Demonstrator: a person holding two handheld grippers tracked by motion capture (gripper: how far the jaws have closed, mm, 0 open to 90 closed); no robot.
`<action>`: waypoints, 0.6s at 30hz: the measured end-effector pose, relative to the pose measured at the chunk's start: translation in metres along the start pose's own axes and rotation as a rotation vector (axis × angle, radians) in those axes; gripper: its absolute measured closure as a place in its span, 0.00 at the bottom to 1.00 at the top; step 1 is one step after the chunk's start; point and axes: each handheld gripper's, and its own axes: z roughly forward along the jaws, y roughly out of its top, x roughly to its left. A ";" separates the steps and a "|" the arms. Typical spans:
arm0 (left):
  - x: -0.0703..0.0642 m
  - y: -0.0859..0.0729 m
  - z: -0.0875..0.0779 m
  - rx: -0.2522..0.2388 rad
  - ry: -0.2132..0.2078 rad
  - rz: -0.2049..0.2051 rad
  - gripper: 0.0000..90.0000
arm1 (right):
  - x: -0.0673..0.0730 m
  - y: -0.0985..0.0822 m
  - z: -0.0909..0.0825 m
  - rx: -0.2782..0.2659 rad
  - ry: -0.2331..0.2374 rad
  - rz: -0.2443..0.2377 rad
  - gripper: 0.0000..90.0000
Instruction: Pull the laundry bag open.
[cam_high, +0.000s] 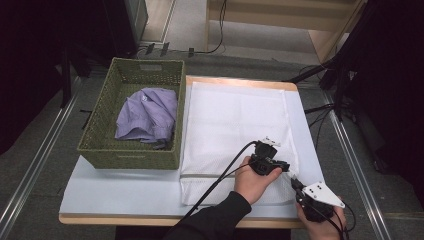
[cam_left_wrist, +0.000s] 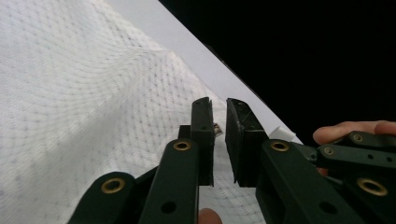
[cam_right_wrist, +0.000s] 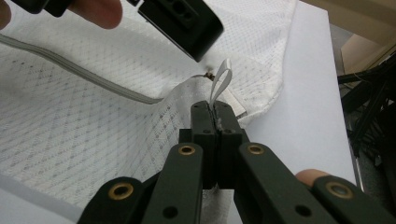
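The right gripper (cam_right_wrist: 215, 112) is clamped on the mesh bag (cam_high: 235, 120) at its near right corner, beside the zipper pull (cam_right_wrist: 219, 79). The left gripper (cam_left_wrist: 219, 135) hangs just above that corner, jaws narrow with a slim gap; whether they pinch the small pull is hard to make out.

We hold our left gripper (cam_high: 287, 169) low and level, jaws nearly together with a narrow gap; our right gripper (cam_high: 295, 184) angles toward it, jaws clamped tight.

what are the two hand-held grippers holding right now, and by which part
The right hand-held gripper is shut on the white mesh bag, pinching its edge by the zipper's end. The left hand-held gripper is nearly closed at the zipper pull; whether it grips cannot be told.
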 end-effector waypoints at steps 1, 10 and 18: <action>0.003 -0.001 -0.001 -0.007 -0.006 -0.009 0.95 | 0.000 0.000 0.000 0.000 -0.003 0.001 1.00; 0.010 -0.004 0.002 -0.004 -0.011 -0.045 0.78 | 0.000 0.000 -0.001 -0.002 -0.004 -0.008 1.00; 0.029 -0.009 0.006 -0.003 -0.040 -0.181 0.57 | 0.000 0.000 -0.003 -0.007 -0.009 -0.014 1.00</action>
